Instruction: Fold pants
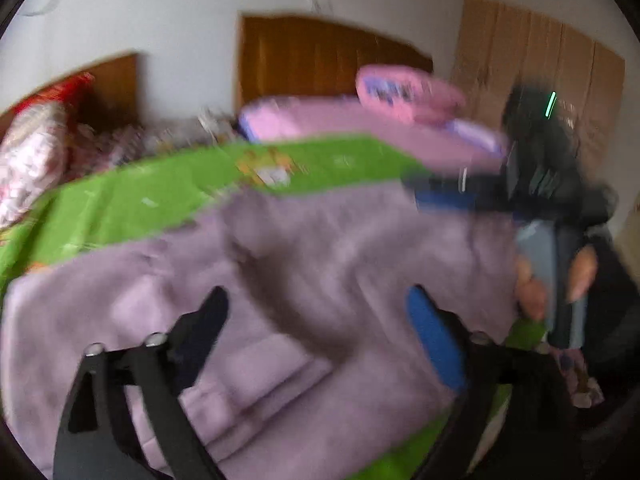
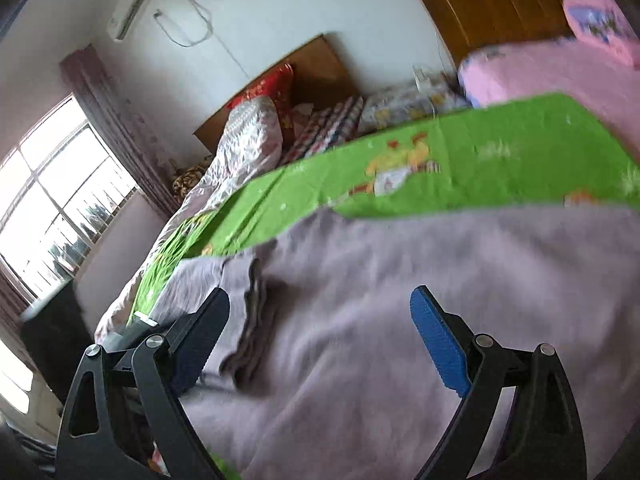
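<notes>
Lilac pants point(image 1: 280, 280) lie spread on a green sheet point(image 1: 140, 196) over a bed; the left wrist view is blurred. A back pocket shows near the front of that view. My left gripper point(image 1: 316, 308) hangs over the pants with its jaws wide apart and nothing between them. At the right of that view a hand point(image 1: 560, 280) holds the other gripper point(image 1: 452, 192), which juts out over the cloth. In the right wrist view the pants point(image 2: 400, 300) fill the lower half, with a folded edge at the left. My right gripper point(image 2: 320, 308) is open above them, empty.
Behind the green sheet point(image 2: 480, 152) lie a pink mattress point(image 2: 560, 76) with a pink pillow point(image 1: 408, 92), a quilted blanket point(image 2: 248, 136) and a red cushion point(image 2: 264, 88). Wooden headboards point(image 1: 320, 56) stand against the white wall. A window point(image 2: 52, 200) is at the left.
</notes>
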`<state>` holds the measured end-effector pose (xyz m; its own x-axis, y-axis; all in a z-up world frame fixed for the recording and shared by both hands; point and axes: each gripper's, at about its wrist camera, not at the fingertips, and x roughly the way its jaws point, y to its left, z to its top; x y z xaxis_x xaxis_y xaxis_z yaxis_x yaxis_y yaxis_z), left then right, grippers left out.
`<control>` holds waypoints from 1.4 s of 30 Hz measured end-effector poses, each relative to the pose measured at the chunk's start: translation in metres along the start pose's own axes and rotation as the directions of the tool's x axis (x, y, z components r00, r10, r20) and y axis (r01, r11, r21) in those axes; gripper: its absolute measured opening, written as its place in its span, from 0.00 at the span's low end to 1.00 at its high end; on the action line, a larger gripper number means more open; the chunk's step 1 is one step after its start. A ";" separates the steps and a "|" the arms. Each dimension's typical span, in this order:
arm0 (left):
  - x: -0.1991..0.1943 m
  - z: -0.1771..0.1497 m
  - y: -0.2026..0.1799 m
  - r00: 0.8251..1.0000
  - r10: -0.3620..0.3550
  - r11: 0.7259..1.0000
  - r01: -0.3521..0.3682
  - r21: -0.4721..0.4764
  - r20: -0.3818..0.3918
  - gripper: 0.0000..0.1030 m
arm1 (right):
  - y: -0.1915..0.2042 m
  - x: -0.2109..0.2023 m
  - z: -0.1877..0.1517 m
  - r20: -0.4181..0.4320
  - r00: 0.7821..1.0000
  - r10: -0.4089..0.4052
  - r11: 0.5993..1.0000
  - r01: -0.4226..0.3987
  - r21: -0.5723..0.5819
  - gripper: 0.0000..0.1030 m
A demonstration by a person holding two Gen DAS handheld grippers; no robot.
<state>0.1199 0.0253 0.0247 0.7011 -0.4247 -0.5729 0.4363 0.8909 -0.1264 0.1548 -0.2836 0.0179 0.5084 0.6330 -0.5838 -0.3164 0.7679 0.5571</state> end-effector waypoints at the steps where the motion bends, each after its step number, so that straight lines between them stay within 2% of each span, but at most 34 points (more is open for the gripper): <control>1: -0.018 0.000 0.011 0.998 0.042 0.999 -0.041 -0.028 0.044 0.98 | 0.002 0.006 -0.007 -0.042 0.999 0.034 0.999 -0.033 0.021 0.86; 3: -0.051 -0.008 0.043 0.983 0.158 0.981 -0.146 -0.127 0.092 0.98 | 0.010 0.019 -0.015 -0.113 0.988 0.105 0.994 -0.102 0.036 0.86; 4: -0.065 -0.015 0.063 0.971 0.220 0.961 -0.199 -0.191 0.093 0.98 | 0.015 0.023 -0.019 -0.135 0.983 0.124 0.992 -0.120 0.037 0.86; 5: -0.081 -0.027 0.087 0.951 0.297 0.925 -0.265 -0.272 0.084 0.98 | 0.024 0.034 -0.024 -0.177 0.971 0.158 0.987 -0.154 0.037 0.86; 6: -0.090 -0.034 0.101 0.940 0.334 0.902 -0.295 -0.314 0.075 0.98 | 0.031 0.041 -0.027 -0.205 0.963 0.177 0.984 -0.174 0.034 0.86; 8: -0.105 -0.055 0.134 0.915 0.402 0.843 -0.358 -0.402 0.028 0.98 | 0.049 0.056 -0.032 -0.273 0.942 0.194 0.980 -0.198 0.014 0.86; 10: -0.110 -0.070 0.144 0.901 0.434 0.814 -0.392 -0.430 0.001 0.98 | 0.063 0.072 -0.039 -0.348 0.920 0.180 0.981 -0.194 -0.008 0.86; 12: -0.110 -0.084 0.152 0.896 0.443 0.801 -0.413 -0.432 -0.035 0.98 | 0.073 0.083 -0.044 -0.400 0.903 0.160 0.983 -0.183 -0.019 0.86; 14: -0.108 -0.096 0.151 0.894 0.445 0.802 -0.427 -0.418 -0.058 0.98 | 0.086 0.087 -0.048 -0.428 0.894 0.134 0.984 -0.171 -0.049 0.87; 19: -0.094 -0.118 0.160 0.919 0.388 0.820 -0.376 -0.432 -0.064 0.98 | 0.096 0.096 -0.046 -0.480 0.864 0.150 0.985 -0.173 -0.002 0.87; 22: -0.097 -0.126 0.163 0.932 0.360 0.819 -0.336 -0.465 -0.040 0.98 | 0.093 0.114 -0.033 -0.462 0.867 0.189 0.982 -0.172 0.079 0.84; 24: -0.105 -0.129 0.164 0.931 0.365 0.815 -0.332 -0.475 -0.024 0.98 | 0.088 0.123 -0.027 -0.431 0.876 0.215 0.975 -0.168 0.146 0.72; 26: -0.113 -0.131 0.162 0.928 0.373 0.814 -0.335 -0.475 -0.015 0.98 | 0.084 0.136 -0.023 -0.432 0.874 0.223 0.971 -0.157 0.183 0.42; 28: -0.121 -0.135 0.161 0.922 0.388 0.809 -0.352 -0.470 -0.022 0.98 | 0.086 0.140 -0.028 -0.449 0.866 0.219 0.972 -0.154 0.177 0.28; 30: -0.124 -0.141 0.160 0.921 0.388 0.810 -0.360 -0.463 -0.038 0.98 | 0.088 0.140 -0.030 -0.436 0.872 0.223 0.973 -0.169 0.160 0.17; 33: -0.125 -0.146 0.155 0.913 0.401 0.809 -0.392 -0.437 -0.075 0.98 | 0.100 0.131 -0.025 -0.361 0.897 0.254 0.967 -0.227 0.119 0.15; 36: -0.123 -0.142 0.148 0.913 0.401 0.820 -0.393 -0.416 -0.074 0.98 | 0.122 0.112 0.003 -0.279 0.913 0.297 0.954 -0.292 0.064 0.14; 40: -0.109 -0.120 0.141 0.918 0.392 0.842 -0.384 -0.379 -0.060 0.98 | 0.177 0.103 0.037 -0.238 0.912 0.334 0.932 -0.358 -0.063 0.14; 42: -0.098 -0.107 0.139 0.909 0.411 0.844 -0.410 -0.346 -0.075 0.98 | 0.210 0.101 0.054 -0.226 0.907 0.356 0.909 -0.392 -0.143 0.14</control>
<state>0.0515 0.2086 -0.0231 0.7741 -0.0080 -0.6330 -0.1146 0.9816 -0.1525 0.1831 -0.0635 0.1084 0.1674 0.8696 -0.4645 -0.6017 0.4634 0.6506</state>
